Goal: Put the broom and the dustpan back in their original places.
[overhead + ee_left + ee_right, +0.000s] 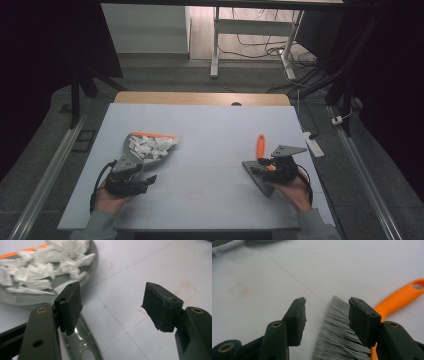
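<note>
A grey dustpan (150,150) with an orange strip along its far edge lies at the left of the white table, heaped with white paper scraps (42,277). My left gripper (145,179) sits just behind it, open (115,305); the pan's grey handle (80,340) runs under its left jaw and bare table lies between the pads. At the right lies a brush with an orange handle (260,146) and grey bristles (337,335). My right gripper (256,170) hovers open (327,315) over the bristle tips, which lie against the right jaw, unpinched.
The white table top (210,135) has a wooden strip along its far edge. A white power strip (314,142) lies off the table's right side. Desk legs and cables stand on the floor beyond. Faint red marks (183,286) dot the surface.
</note>
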The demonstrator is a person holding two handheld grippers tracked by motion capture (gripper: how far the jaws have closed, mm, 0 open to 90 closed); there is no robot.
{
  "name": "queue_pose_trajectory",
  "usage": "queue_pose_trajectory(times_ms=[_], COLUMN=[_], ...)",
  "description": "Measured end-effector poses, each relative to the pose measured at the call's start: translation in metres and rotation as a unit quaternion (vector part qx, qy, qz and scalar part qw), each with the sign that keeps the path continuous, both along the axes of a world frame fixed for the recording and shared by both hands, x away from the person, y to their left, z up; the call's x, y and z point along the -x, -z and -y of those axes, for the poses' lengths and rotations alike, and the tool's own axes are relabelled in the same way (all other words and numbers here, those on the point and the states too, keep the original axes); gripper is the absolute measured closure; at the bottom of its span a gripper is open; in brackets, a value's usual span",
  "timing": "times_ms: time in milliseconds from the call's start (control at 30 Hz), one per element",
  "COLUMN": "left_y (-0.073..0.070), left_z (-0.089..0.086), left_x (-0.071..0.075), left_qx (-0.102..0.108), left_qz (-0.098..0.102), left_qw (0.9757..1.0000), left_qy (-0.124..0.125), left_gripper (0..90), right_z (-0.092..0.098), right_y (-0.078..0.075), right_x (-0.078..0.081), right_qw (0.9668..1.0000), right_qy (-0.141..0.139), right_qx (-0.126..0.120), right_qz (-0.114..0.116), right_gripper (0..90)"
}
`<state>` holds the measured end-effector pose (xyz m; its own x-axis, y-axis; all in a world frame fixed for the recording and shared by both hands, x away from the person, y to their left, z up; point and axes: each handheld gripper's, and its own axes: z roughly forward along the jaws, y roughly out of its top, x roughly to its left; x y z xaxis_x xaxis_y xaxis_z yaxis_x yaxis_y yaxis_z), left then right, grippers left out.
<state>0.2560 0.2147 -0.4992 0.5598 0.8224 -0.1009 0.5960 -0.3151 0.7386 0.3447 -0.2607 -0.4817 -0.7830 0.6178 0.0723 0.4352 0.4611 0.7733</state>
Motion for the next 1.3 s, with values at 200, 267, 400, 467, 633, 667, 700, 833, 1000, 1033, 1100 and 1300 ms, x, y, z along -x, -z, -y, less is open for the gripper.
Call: queue_pose_trajectory(times_ms=[200,267,400,467,633,667,700,833,1000,1033,1100,1300], left_y=[0.001,0.002,0.004,0.005,0.007,0.007,0.008,0.009,0.010,0.010,0.010,0.010], left_z=[0.004,0.006,0.011,0.013,0.018,0.019,0.019,0.021,0.021,0.021,0.021,0.020], left_x=[0.004,0.006,0.010,0.012,0.016,0.017,0.018,0.018,0.017,0.017,0.017,0.017], left_qx=[0.003,0.006,0.010,0.007,0.009,0.008,0.006,0.004,0.004,0.003,0.003,0.003], left_qz=[0.006,0.007,0.008,0.010,0.012,0.011,0.012,0.012,0.011,0.010,0.010,0.010], left_qw=[0.9995,0.9993,0.9985,0.9982,0.9974,0.9972,0.9971,0.9968,0.9967,0.9966,0.9966,0.9968], left_qy=[0.030,0.037,0.052,0.059,0.071,0.073,0.076,0.079,0.081,0.081,0.081,0.080], left_gripper=[32.2,32.1,32.1,32.0,31.9,32.0,31.9,31.8,31.8,31.8,31.8,31.8], right_z=[-0.005,-0.007,-0.009,-0.011,-0.014,-0.016,-0.017,-0.022,-0.021,-0.021,-0.021,-0.021], right_y=[0.003,0.003,0.005,0.007,0.012,0.014,0.015,0.017,0.017,0.017,0.018,0.018], right_x=[0.008,0.011,0.018,0.022,0.030,0.031,0.032,0.035,0.034,0.034,0.034,0.034], right_qw=[0.9998,0.9997,0.9991,0.9987,0.9977,0.9975,0.9973,0.9964,0.9965,0.9966,0.9966,0.9965], right_qy=[-0.019,-0.026,-0.041,-0.050,-0.065,-0.069,-0.073,-0.082,-0.080,-0.079,-0.079,-0.079], right_qx=[0.000,-0.002,-0.004,-0.003,-0.001,-0.002,0.001,0.012,0.007,0.006,0.006,0.008], right_qz=[0.002,0.003,0.009,0.012,0.016,0.014,0.013,0.018,0.022,0.022,0.023,0.024], right_gripper=[46.2,45.7,44.2,43.0,41.9,41.8,41.8,41.7,41.7,41.8,41.8,41.8])
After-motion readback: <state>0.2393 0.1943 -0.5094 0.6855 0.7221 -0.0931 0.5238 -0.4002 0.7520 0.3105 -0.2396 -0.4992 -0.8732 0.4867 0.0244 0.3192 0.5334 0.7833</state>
